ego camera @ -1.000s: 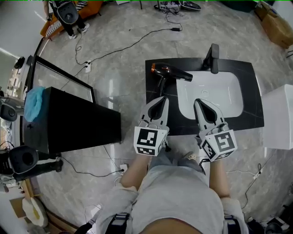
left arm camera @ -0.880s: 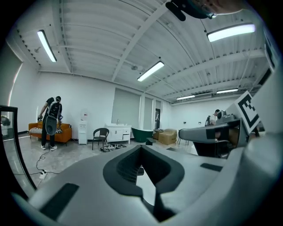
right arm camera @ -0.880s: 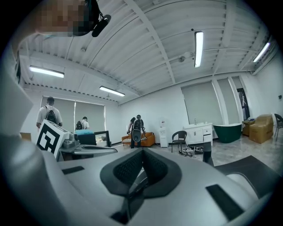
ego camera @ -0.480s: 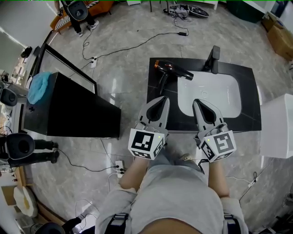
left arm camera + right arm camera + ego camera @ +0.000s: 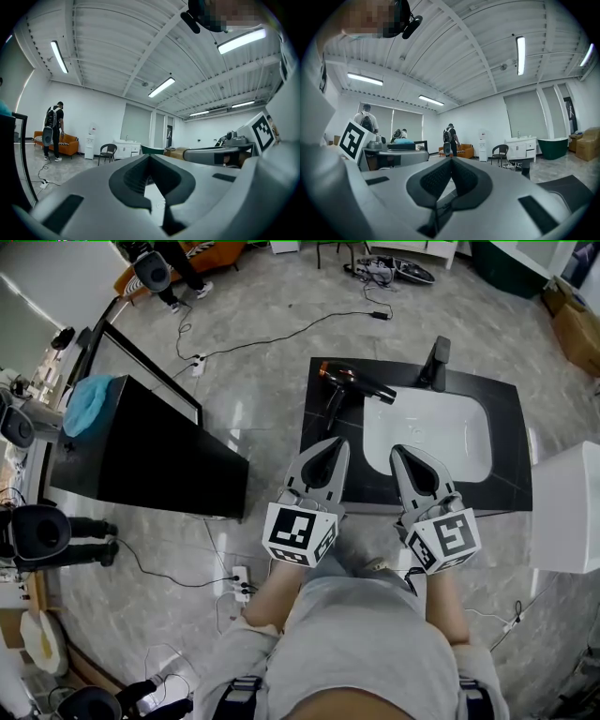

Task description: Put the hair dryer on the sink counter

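Looking down in the head view, we find our hands hidden behind the marker cubes, and part of the dark, polished sink counter [image 5: 506, 399] lies under the two grippers. A white block at the right is cut off by the picture's edge. The hair dryer [image 5: 352, 382] lies on its side at the counter's far left corner, glossy black with a coppery rear end. Its barrel points toward the black faucet [image 5: 437, 362] and its handle back toward us, beside the smooth white rectangular basin [image 5: 441, 432]. It sits ahead of the left gripper [image 5: 337, 441], clearly apart from the tips, and farther from the right gripper [image 5: 397, 450]. Neither gripper view shows it. Both pairs of grey, ribbed-padded jaws are closed tip to tip, with nothing between them.
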Demonstrator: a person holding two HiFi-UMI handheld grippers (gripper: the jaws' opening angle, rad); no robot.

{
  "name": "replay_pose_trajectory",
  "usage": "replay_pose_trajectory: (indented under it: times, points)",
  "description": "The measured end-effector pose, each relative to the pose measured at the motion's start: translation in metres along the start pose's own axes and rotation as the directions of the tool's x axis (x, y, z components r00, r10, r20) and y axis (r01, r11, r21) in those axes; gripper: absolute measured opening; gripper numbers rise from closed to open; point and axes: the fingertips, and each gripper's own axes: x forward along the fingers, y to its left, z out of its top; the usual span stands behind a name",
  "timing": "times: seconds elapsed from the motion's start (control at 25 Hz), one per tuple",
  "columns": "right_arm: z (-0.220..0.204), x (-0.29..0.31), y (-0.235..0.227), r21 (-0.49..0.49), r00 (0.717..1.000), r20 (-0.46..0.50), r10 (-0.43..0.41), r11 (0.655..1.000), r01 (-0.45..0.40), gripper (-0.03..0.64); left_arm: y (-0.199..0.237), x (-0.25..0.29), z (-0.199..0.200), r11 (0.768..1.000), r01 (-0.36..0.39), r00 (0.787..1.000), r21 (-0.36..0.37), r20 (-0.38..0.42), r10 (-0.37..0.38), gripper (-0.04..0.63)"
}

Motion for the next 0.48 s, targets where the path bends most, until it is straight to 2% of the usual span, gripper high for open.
replay_pose_trajectory:
  times: [0.48]
  points:
    - [0.0044, -0.0065, 0.0035, -0.008, 1.000, 0.011, -0.004, 1.000, 0.004, 0.009, -0.0046, -0.0039, 0.0019, 1.000, -0.006, 1.000, 0.003, 0.003, 0.006, 0.012]
